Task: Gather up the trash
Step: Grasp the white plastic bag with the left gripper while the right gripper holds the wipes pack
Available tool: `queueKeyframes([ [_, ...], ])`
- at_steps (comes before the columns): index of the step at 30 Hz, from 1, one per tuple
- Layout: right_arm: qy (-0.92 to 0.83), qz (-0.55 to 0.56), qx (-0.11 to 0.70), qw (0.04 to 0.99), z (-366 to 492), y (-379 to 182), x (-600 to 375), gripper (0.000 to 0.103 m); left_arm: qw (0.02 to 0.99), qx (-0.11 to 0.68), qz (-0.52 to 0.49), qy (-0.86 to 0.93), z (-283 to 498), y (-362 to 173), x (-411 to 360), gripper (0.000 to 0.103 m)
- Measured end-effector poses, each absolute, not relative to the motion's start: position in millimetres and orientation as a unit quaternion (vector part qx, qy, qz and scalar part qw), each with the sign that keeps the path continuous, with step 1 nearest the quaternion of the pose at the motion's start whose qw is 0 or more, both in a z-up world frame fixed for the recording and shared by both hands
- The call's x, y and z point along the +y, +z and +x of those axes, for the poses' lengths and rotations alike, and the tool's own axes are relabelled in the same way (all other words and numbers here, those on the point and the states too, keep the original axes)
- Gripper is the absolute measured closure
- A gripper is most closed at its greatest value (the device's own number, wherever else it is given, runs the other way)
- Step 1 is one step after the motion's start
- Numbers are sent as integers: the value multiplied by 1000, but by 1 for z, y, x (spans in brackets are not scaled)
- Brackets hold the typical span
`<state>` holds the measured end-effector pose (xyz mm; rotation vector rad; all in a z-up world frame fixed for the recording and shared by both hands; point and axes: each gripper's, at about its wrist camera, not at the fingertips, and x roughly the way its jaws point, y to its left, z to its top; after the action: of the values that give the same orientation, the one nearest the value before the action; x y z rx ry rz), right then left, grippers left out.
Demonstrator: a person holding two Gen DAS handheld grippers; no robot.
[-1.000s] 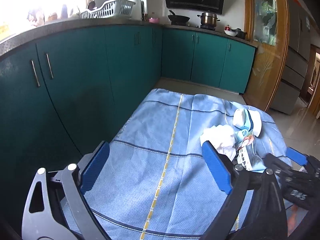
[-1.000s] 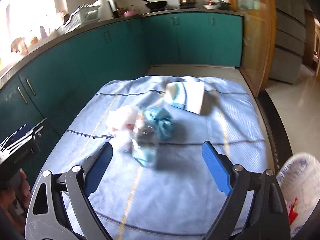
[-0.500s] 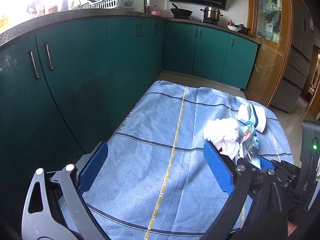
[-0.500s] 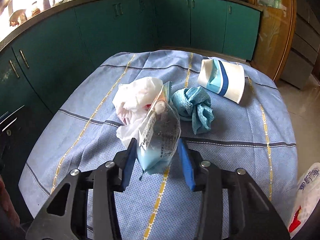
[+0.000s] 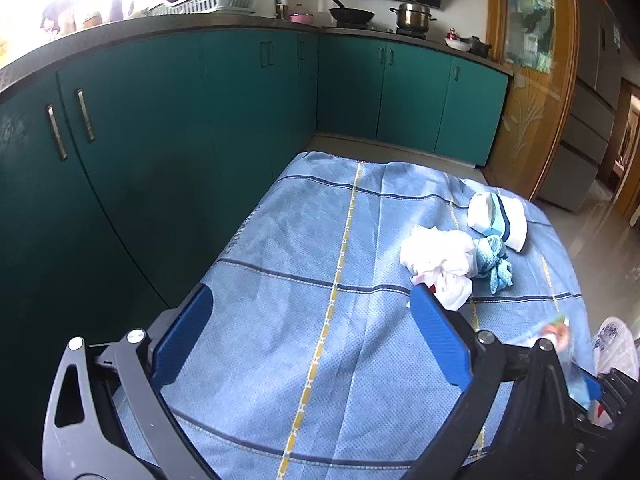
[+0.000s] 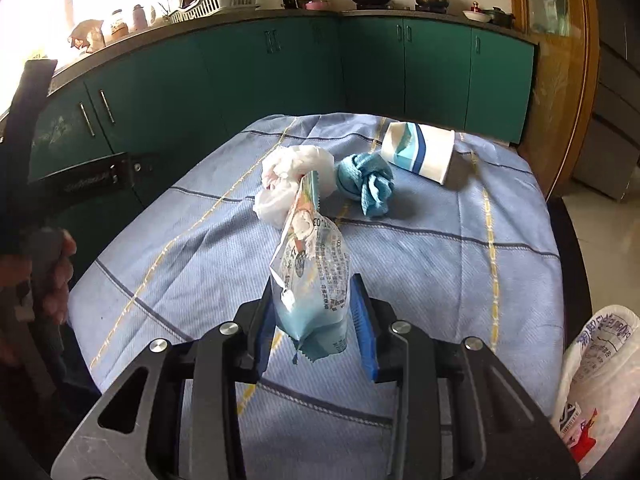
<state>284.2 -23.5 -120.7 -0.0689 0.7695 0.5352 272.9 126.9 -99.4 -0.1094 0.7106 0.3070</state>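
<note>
My right gripper (image 6: 316, 308) is shut on a clear and light blue snack wrapper (image 6: 312, 268) and holds it above the blue checked tablecloth (image 6: 420, 264). On the cloth beyond it lie a crumpled white plastic bag (image 6: 294, 178), a balled blue rag (image 6: 366, 182) and a tipped white paper cup (image 6: 420, 154). My left gripper (image 5: 312, 336) is open and empty over the cloth's near left part. In the left wrist view the white bag (image 5: 438, 258), the rag (image 5: 494, 262) and the cup (image 5: 498, 216) lie to the far right.
A white printed trash bag (image 6: 600, 376) hangs at the table's right edge, also in the left wrist view (image 5: 614, 348). Teal kitchen cabinets (image 5: 160, 140) stand close along the left and far side. A wooden door frame (image 5: 532, 100) stands at the right.
My right gripper closed on the snack wrapper and lifted it back off the pile. The left gripper stayed open and shifted slightly.
</note>
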Motion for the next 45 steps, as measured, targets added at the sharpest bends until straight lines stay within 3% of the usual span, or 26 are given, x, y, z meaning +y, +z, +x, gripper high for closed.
queueKeyframes([
  [6,278,27,393,876,288,-125,-64,63,934,342,-74,70,322,-119,100,5],
  [8,270,38,402,874,291,-127,-72,53,931,356,-69,50,341,-131,88,5],
  [10,243,42,396,885,293,-126,-81,29,930,360,-68,32,354,-140,78,5],
  [12,216,42,387,895,296,-125,-89,22,931,359,-57,14,365,-146,68,5],
  [17,186,55,390,900,303,-129,-106,19,924,381,-29,3,378,-160,51,5],
  [19,179,55,391,901,305,-129,-109,18,923,384,-32,-3,377,-162,50,16],
  [21,167,55,391,903,306,-130,-111,18,920,391,-27,-5,376,-162,50,36],
  [24,156,59,393,904,308,-132,-111,18,918,396,-28,-16,370,-160,53,56],
  [29,152,76,400,901,310,-136,-117,18,912,397,-85,-51,354,-148,73,66],
  [34,148,73,398,902,308,-134,-119,18,863,435,-227,-118,336,-146,102,63],
  [37,138,67,398,905,309,-135,-120,18,834,471,-271,-93,335,-163,118,50],
  [41,139,74,407,900,312,-139,-123,18,846,483,-227,-4,337,-171,134,34],
  [45,139,69,409,899,312,-140,-122,18,882,445,-144,65,327,-145,135,30],
])
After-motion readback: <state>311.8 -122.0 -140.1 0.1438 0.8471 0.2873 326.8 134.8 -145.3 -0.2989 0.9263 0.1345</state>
